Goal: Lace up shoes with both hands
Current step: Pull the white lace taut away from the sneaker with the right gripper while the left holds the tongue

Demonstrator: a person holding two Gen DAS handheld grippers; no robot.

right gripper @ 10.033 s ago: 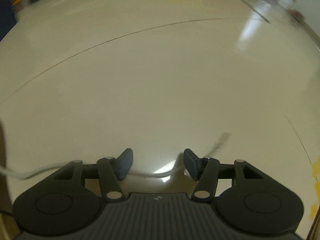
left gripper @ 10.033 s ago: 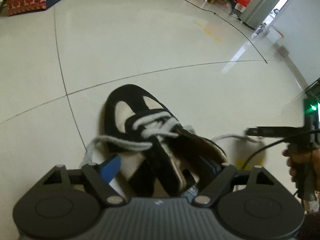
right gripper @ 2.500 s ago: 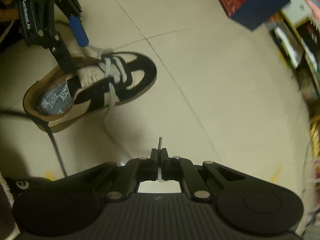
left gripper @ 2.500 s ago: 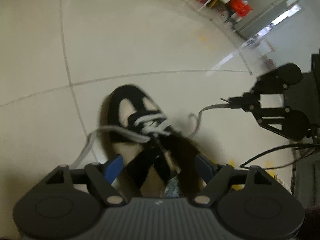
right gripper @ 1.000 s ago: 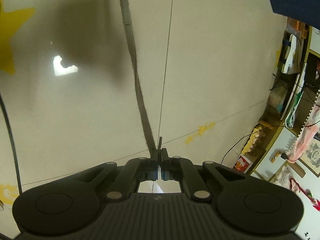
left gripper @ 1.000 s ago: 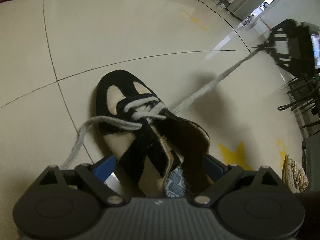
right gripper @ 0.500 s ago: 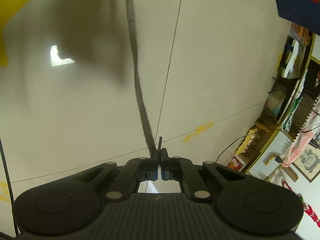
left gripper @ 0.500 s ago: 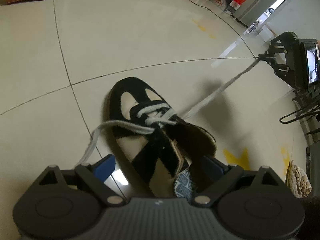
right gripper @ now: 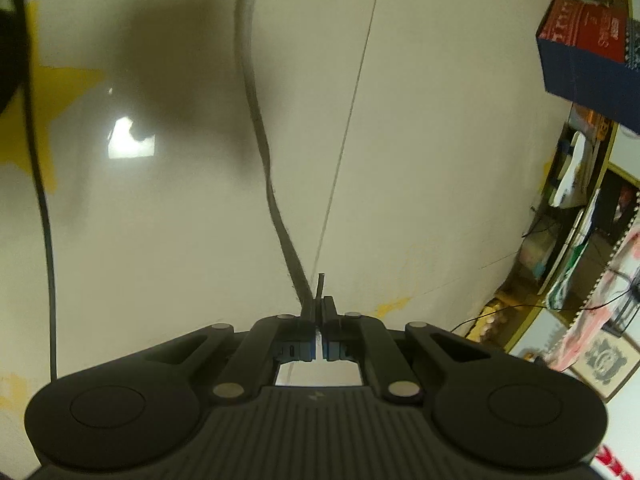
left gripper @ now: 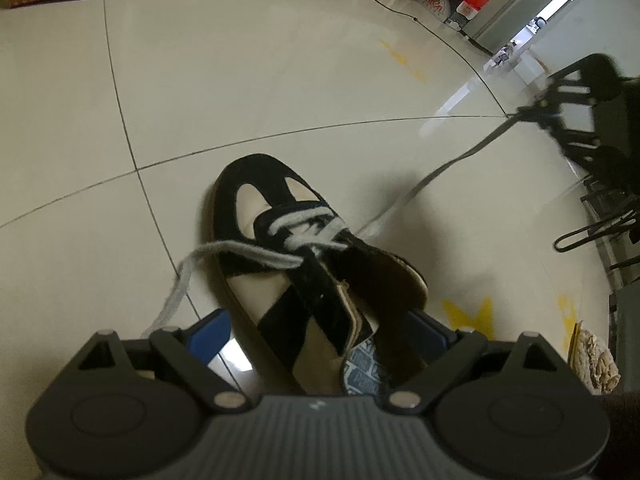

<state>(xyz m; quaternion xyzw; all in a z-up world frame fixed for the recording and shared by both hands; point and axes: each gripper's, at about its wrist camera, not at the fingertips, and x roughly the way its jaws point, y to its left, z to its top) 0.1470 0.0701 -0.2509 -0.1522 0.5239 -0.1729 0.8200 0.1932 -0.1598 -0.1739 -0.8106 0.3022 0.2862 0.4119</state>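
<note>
Two grippers share the work. My left gripper (left gripper: 320, 330) straddles the heel end of the shoe (left gripper: 304, 264), one blue pad (left gripper: 210, 330) on each side, to steady it on the floor (left gripper: 280, 60); I cannot tell whether the pads press the sides or merely stand beside them. The shoe lies near me with its toe pointing far, tilted toward the right. My right gripper (right gripper: 319, 306) has its jaws closed on the tip of the lace (right gripper: 256, 120), whose stiff end pokes out just past the pads. Seen from the left wrist, that lace runs in a straight, raised line from the eyelets out to the far right, which I judge to be a pull to draw slack through the lower rows. The other lace end (left gripper: 224, 252) trails loose to the left, onto the floor beside the left pad. The upper eyelets appear unlaced, so I judge the lacing about half done. Open floor lies far and left of the shoe. To the right stand a black cable (right gripper: 40, 200) and dark stand legs (left gripper: 600, 220), which a wide sweep could catch.
</note>
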